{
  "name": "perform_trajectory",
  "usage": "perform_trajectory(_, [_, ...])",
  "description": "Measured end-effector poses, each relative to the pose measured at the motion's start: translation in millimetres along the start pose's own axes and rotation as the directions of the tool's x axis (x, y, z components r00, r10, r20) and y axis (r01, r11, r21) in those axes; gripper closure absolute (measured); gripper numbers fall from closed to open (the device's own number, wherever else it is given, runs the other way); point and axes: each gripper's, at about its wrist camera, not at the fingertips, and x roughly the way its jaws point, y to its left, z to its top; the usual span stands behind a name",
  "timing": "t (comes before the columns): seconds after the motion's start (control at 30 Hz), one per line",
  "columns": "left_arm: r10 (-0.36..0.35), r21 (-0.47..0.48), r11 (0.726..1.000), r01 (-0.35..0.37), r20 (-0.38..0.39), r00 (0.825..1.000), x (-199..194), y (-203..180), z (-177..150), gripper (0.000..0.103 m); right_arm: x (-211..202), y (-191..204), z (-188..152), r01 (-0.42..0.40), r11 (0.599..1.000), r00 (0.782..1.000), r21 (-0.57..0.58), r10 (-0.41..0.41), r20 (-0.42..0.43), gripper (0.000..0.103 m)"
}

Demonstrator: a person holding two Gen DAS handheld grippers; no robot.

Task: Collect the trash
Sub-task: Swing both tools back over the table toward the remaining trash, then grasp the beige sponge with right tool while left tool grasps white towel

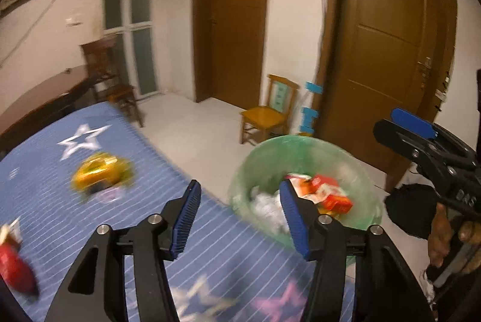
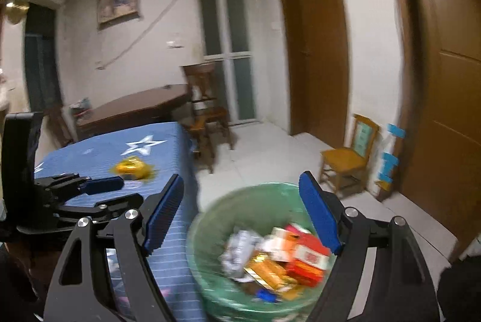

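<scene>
1. My left gripper (image 1: 240, 219) has its jaws spread with nothing between them, hanging over the edge of the blue striped bedspread (image 1: 90, 201). My right gripper (image 2: 245, 213) is spread wider, also empty, poised above the green-lined trash bin (image 2: 210, 219).
2. The bin stands on the floor just beside the bed and already holds red and orange cartons and crumpled paper, so I judge the next step is fetching another piece.
3. Closest trash for my left hand is the red packet (image 1: 15, 268) at the bedspread's near left edge; I would swing the left gripper there first, keeping it low.
4. Farther up lies the gold foil wrapper (image 1: 100, 171), near the white star (image 1: 82, 138). Foil crumples and slips, so I should pinch across its middle.
5. I would keep my right gripper clear of the bin mouth for the drop.
</scene>
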Motion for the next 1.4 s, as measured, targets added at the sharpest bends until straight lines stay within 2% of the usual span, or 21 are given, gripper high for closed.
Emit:
perform_trajectory(0.2, [0.134,-0.123,0.984,-0.130,0.018,0.991,-87,68,-43,0.043,17,67,-3,-0.179,0.975,0.984,-0.130,0.177,-0.033,0.029])
perform_trajectory(0.37, [0.308,-0.267,0.917,-0.296,0.005,0.951,-171,137,-89,0.042,31,135,-8,-0.369,0.896,0.929,-0.247,0.351,-0.112,0.029])
perform_trajectory(0.5, [0.452,-0.397,0.803,-0.445,-0.083,0.888,-236,195,-138,0.039,42,181,-13,-0.505,0.805,0.863,-0.310,0.464,-0.202,0.029])
perform_trajectory(0.6, [0.504,-0.469,0.714,-0.520,-0.173,0.846,-272,230,-177,0.039,53,214,-22,-0.566,0.735,0.824,-0.373,0.492,-0.281,0.029])
perform_trajectory(0.63, [0.516,-0.495,0.675,-0.547,-0.212,0.830,-283,242,-192,0.039,61,226,-20,-0.596,0.711,0.802,-0.373,0.508,-0.314,0.029])
perform_trajectory(0.7, [0.503,-0.543,0.633,-0.552,-0.254,0.826,-295,258,-216,0.039,71,240,-8,-0.663,0.679,0.745,-0.315,0.562,-0.359,0.029])
perform_trajectory(0.73, [0.485,-0.570,0.612,-0.547,-0.275,0.830,-297,267,-227,0.039,80,256,8,-0.705,0.651,0.705,-0.281,0.601,-0.377,0.029])
perform_trajectory(0.77, [0.477,-0.581,0.602,-0.547,-0.287,0.831,-297,273,-234,0.039,88,273,24,-0.716,0.644,0.694,-0.270,0.614,-0.376,0.029])
perform_trajectory(0.83, [0.466,-0.587,0.598,-0.546,-0.300,0.832,-293,276,-244,0.038,111,315,53,-0.697,0.658,0.711,-0.283,0.588,-0.384,0.025])
perform_trajectory(0.87, [0.459,-0.592,0.596,-0.543,-0.303,0.835,-289,278,-247,0.037,122,330,60,-0.701,0.655,0.705,-0.282,0.577,-0.412,0.022])
perform_trajectory(0.93, [0.447,-0.608,0.588,-0.534,-0.306,0.841,-285,282,-251,0.036,161,385,64,-0.719,0.637,0.668,-0.279,0.521,-0.531,0.018])
perform_trajectory(1.0, [0.452,-0.620,0.573,-0.535,-0.306,0.838,-276,286,-250,0.035,198,421,55,-0.703,0.644,0.656,-0.302,0.423,-0.625,0.018])
perform_trajectory(1.03, [0.453,-0.625,0.570,-0.534,-0.304,0.838,-278,288,-252,0.034,219,440,45,-0.697,0.648,0.637,-0.307,0.362,-0.681,0.018])
perform_trajectory(1.07, [0.459,-0.625,0.561,-0.544,-0.312,0.832,-276,287,-253,0.034,234,451,36,-0.686,0.660,0.627,-0.306,0.322,-0.709,0.018])
perform_trajectory(1.1, [0.475,-0.624,0.539,-0.566,-0.330,0.816,-273,289,-254,0.034,245,460,28,-0.680,0.668,0.614,-0.301,0.296,-0.731,0.018])
perform_trajectory(1.13, [0.486,-0.625,0.526,-0.578,-0.336,0.806,-273,289,-255,0.034,255,466,16,-0.692,0.666,0.578,-0.280,0.278,-0.767,0.018])
perform_trajectory(1.17, [0.487,-0.615,0.529,-0.585,-0.345,0.803,-272,289,-257,0.034,258,471,10,-0.699,0.660,0.565,-0.277,0.272,-0.779,0.018])
perform_trajectory(1.27, [0.489,-0.584,0.527,-0.617,-0.385,0.783,-262,294,-264,0.034,261,486,-4,-0.686,0.641,0.586,-0.344,0.207,-0.784,0.024])
perform_trajectory(1.33, [0.484,-0.595,0.523,-0.610,-0.381,0.787,-261,297,-270,0.035,262,493,-11,-0.688,0.632,0.576,-0.356,0.178,-0.798,0.040])
perform_trajectory(1.37, [0.484,-0.600,0.521,-0.606,-0.378,0.790,-259,297,-270,0.035,262,495,-14,-0.687,0.626,0.580,-0.369,0.165,-0.798,0.043])
perform_trajectory(1.4, [0.485,-0.607,0.518,-0.603,-0.372,0.791,-261,298,-271,0.037,262,498,-15,-0.684,0.622,0.584,-0.381,0.155,-0.797,0.053])
